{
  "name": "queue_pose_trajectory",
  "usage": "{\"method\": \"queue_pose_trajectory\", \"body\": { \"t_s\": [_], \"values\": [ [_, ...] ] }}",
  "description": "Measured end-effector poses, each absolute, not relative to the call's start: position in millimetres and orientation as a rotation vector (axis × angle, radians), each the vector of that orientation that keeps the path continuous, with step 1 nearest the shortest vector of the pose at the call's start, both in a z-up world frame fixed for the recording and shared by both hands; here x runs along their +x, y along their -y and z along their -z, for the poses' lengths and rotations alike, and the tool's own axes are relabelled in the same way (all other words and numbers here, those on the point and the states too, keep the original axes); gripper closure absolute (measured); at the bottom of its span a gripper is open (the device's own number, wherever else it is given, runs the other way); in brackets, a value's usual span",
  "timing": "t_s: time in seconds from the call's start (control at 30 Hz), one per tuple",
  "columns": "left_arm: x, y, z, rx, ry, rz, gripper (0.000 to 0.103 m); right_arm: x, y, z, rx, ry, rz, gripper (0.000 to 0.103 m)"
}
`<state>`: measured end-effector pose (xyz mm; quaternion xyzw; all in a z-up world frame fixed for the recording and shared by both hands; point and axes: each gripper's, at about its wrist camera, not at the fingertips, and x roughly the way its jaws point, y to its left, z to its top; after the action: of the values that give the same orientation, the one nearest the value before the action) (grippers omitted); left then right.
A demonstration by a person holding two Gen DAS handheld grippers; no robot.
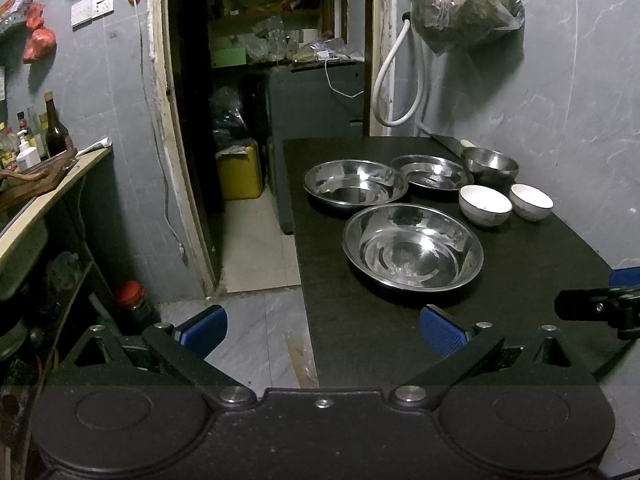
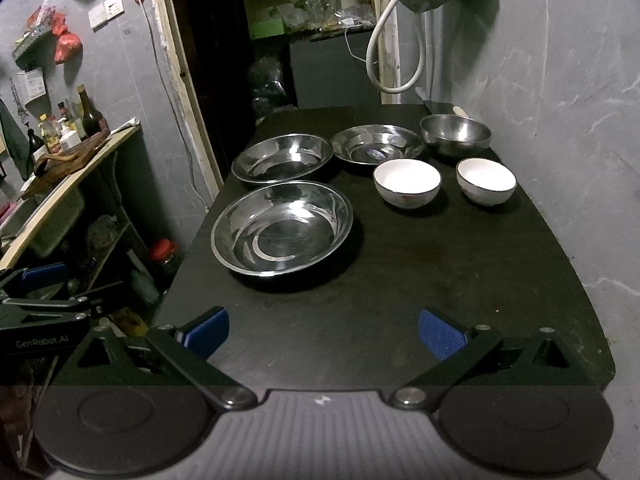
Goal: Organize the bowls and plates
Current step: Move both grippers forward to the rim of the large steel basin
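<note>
On the black table (image 2: 400,280) lie three steel plates: a near one (image 2: 282,228), a far left one (image 2: 282,158) and a far middle one (image 2: 378,145). A steel bowl (image 2: 455,134) stands at the back right. Two white bowls (image 2: 407,182) (image 2: 486,181) sit in front of it. The left wrist view shows the same near plate (image 1: 412,246), far plates (image 1: 355,182) (image 1: 432,170), steel bowl (image 1: 490,165) and white bowls (image 1: 485,204) (image 1: 531,201). My left gripper (image 1: 323,334) hangs open over the table's near left edge. My right gripper (image 2: 323,334) is open above the near table, empty.
A doorway (image 2: 312,40) to a cluttered storeroom opens behind the table. The grey wall (image 2: 568,120) runs along the right side. A counter (image 2: 72,172) with bottles and a board stands left, a red-lidded jar (image 2: 164,254) beneath it. A knife (image 2: 440,106) lies at the table's back.
</note>
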<state>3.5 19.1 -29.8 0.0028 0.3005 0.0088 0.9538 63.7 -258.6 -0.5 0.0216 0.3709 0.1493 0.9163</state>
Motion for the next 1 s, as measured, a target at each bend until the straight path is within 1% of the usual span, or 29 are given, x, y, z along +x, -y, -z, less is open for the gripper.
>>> {"method": "queue_pose_trajectory", "body": {
  "t_s": [0.17, 0.43, 0.73, 1.0],
  "values": [
    [17.4, -10.2, 22.0, 0.020, -0.628, -0.021, 0.001, 79.0, 260.8, 1.3, 0.051, -0.773, -0.310, 0.000],
    [39.1, -3.9, 24.1, 0.019, -0.653, -0.038, 0.001, 101.2, 264.9, 6.0, 0.046, -0.786, -0.333, 0.000],
    [95.2, 6.5, 21.7, -0.017, -0.721, -0.099, 0.001, 150.9, 277.3, 3.6, 0.050, -0.746, -0.432, 0.000],
    [138.2, 4.6, 13.2, -0.059, -0.784, -0.173, 0.001, 184.4, 280.4, 13.8, 0.104, -0.728, -0.534, 0.000]
  ]
}}
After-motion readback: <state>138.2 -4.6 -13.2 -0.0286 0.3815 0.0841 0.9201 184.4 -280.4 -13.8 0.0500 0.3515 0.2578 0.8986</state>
